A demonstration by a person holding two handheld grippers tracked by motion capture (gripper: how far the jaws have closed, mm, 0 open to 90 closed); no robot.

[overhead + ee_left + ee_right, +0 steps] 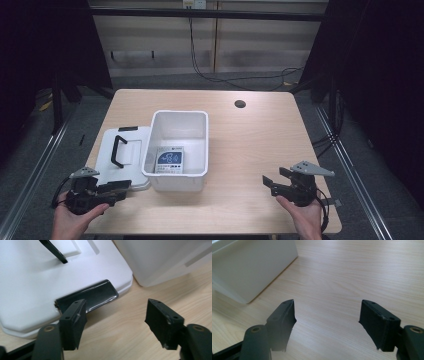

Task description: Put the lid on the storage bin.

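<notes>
Lid (122,157) is laid left of bin (180,150), unfitted; left gripper (120,189) and right gripper (272,183) are held wide open, empty.

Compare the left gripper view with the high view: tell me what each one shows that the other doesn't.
Left gripper view alone: a close look at the glossy black latch on the lid's near edge, with the left gripper open, one jaw just in front of that latch.

High view alone: the packet lying inside the white bin, the round hole in the table, the right gripper and both hands.

Both: the white lid lying flat beside the bin, its black handle, and the wooden tabletop.
</notes>
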